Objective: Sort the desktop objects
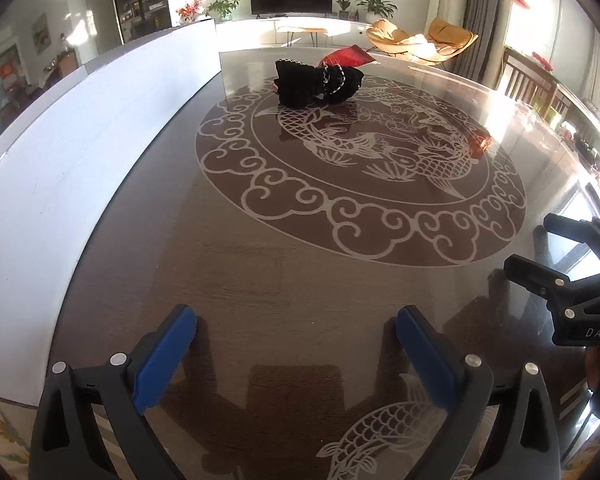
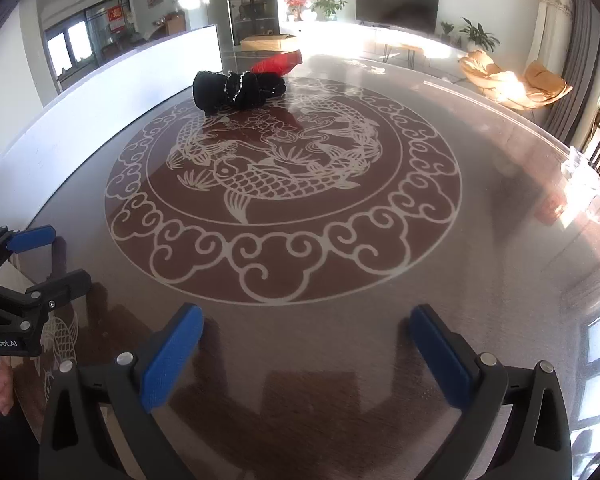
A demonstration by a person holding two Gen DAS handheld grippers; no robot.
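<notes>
Cloth bundle (image 1: 319, 82) on table (image 1: 260, 272) — packet (image 1: 346, 57) behind (touching).

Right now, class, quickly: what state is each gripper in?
Left gripper: open, holding nothing, above the table.
Right gripper: open, holding nothing.

open tabletop (image 1: 284, 264), white board (image 1: 80, 152) leftward

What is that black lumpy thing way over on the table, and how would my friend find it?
Start at the big round fish pattern on the dark table and follow it to its far edge. There sits a crumpled black cloth bundle with a thin white beaded trim. A red packet lies just behind it; the bundle is the soft, dark one.
</notes>
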